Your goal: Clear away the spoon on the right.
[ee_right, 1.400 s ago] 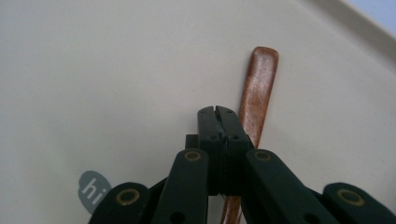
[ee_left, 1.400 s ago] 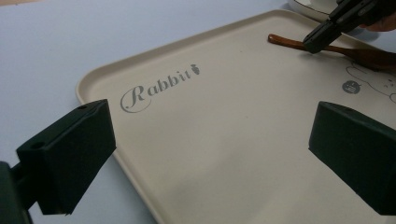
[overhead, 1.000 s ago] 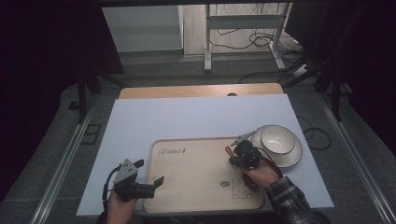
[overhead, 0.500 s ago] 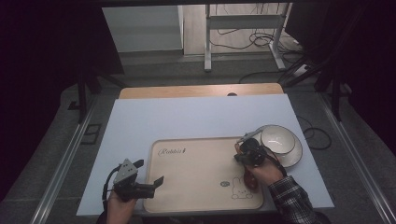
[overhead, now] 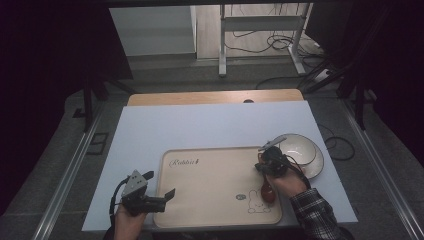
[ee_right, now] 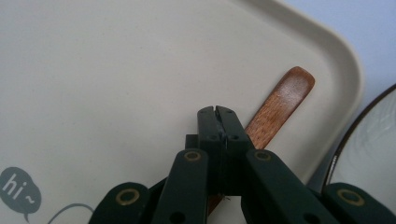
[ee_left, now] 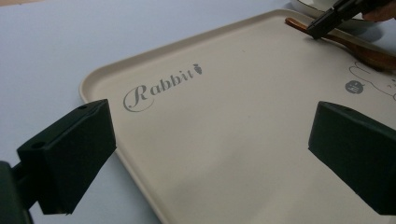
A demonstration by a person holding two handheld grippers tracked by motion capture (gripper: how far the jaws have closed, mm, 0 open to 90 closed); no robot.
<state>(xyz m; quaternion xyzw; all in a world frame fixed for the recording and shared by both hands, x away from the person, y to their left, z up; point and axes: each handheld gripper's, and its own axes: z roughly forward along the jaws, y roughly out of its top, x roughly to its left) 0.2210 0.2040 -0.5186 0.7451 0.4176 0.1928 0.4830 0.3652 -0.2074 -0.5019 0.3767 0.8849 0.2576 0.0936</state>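
A beige tray (overhead: 210, 180) printed with "Rabbit" lies on the white table cover. On its right side rests a brown wooden spoon (overhead: 268, 194), handle pointing away from me. My right gripper (overhead: 262, 165) is shut, its tips down on the spoon handle (ee_right: 280, 105), which passes beneath the closed jaws (ee_right: 217, 112). The left gripper view shows that gripper (ee_left: 318, 29) touching the spoon (ee_left: 369, 53) as well. My left gripper (overhead: 159, 185) stands open at the tray's front left corner, and between its jaws (ee_left: 210, 154) there is just the tray surface (ee_left: 233, 140).
A white bowl with a dark rim (overhead: 302, 150) sits on the table just past the tray's right edge, close to my right gripper; its rim also appears in the right gripper view (ee_right: 373, 140). A wooden strip runs along the table's far edge (overhead: 215, 96).
My right hand and gripper have shifted slightly to the right along the tray's right side. The left gripper has stayed where it was.
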